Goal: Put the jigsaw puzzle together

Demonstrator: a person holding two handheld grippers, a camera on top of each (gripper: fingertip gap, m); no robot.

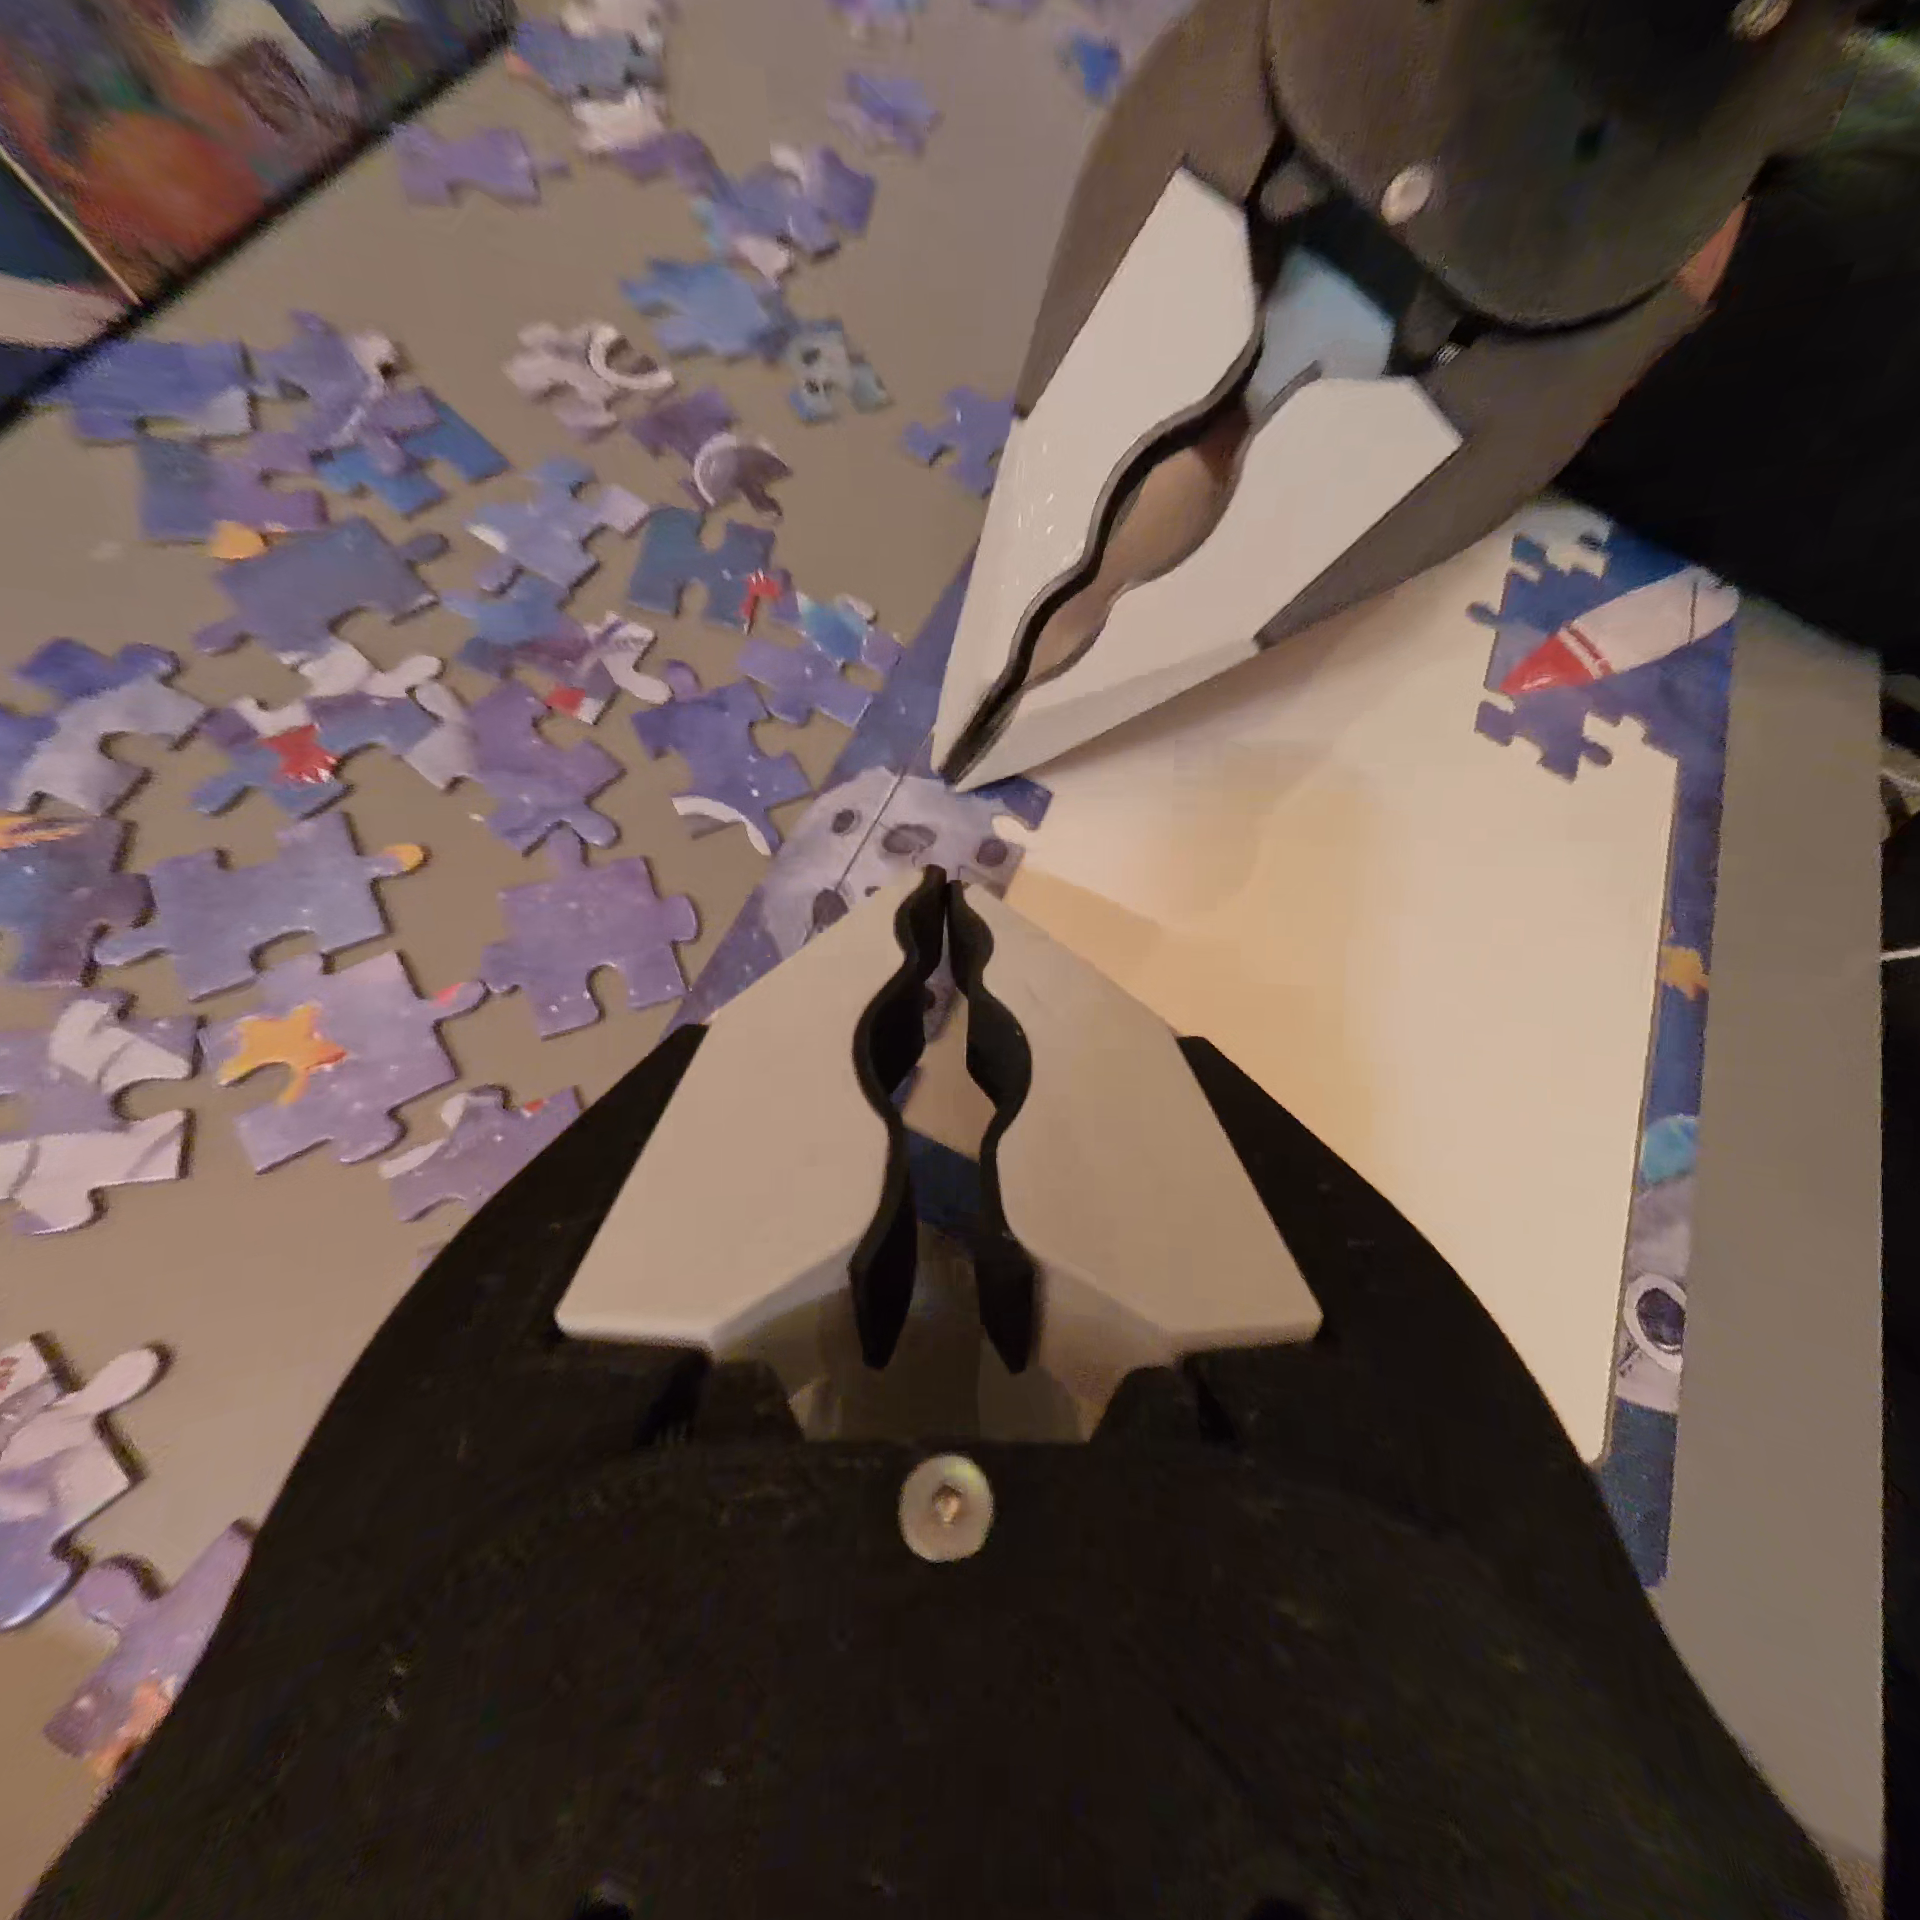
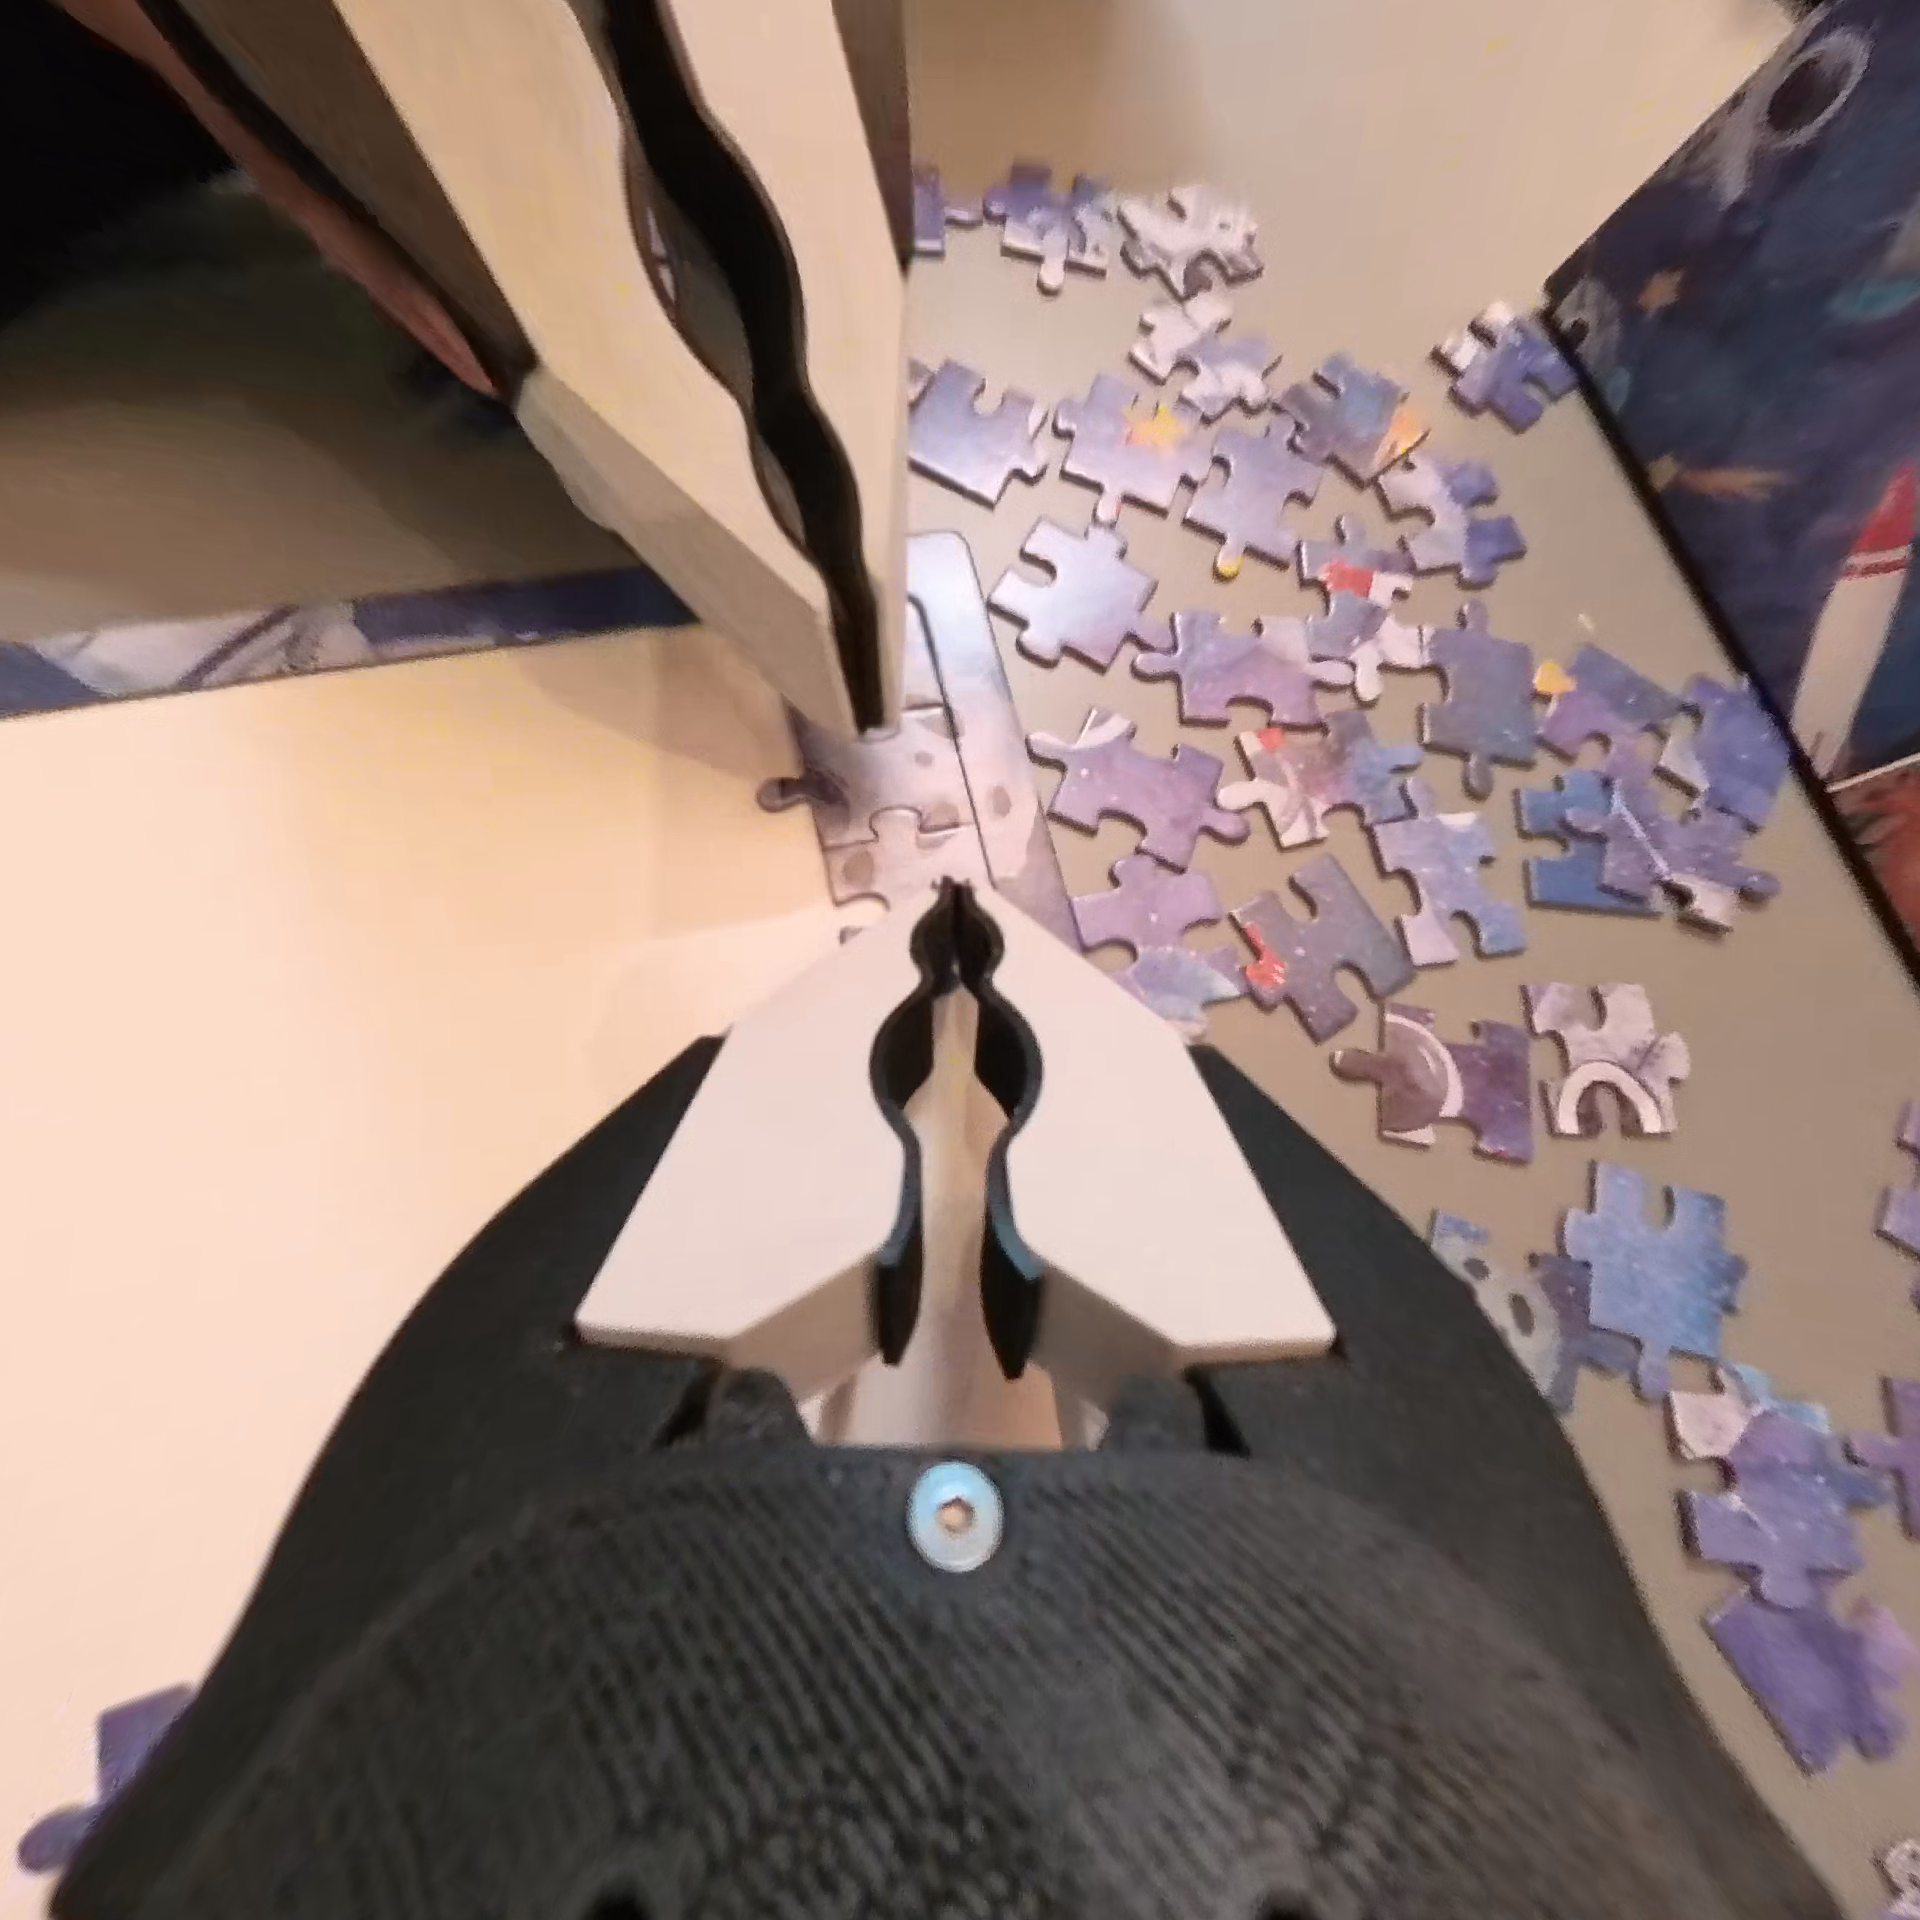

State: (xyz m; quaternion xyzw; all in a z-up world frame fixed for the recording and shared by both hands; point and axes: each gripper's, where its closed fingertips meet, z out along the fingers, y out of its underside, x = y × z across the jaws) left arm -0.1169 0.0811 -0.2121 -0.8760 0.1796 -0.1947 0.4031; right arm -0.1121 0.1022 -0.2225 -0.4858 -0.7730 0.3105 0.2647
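Note:
Grey moon-patterned puzzle pieces [image 1: 914, 831] sit joined in the corner of a puzzle tray with a cream floor [image 1: 1299, 935] and a blue picture border. My left gripper [image 1: 940, 883] is shut, its tips down on the near edge of these pieces. My right gripper [image 1: 951, 771] comes in from the upper right, also shut, with its tips on the far edge of the same pieces. In the right wrist view my right gripper [image 2: 954, 894] is shut at the moon pieces [image 2: 894, 800], and the left gripper [image 2: 873, 717] stands just beyond. No piece shows between either pair of pads.
Several loose blue and purple puzzle pieces [image 1: 343, 883] lie scattered on the grey table [image 1: 436, 312] left of the tray; they also show in the right wrist view [image 2: 1351, 727]. A rocket piece [image 1: 1600, 644] sits in the tray's far corner. A picture box [image 1: 156, 125] stands at the back left. The grippers are tip to tip, or close to it.

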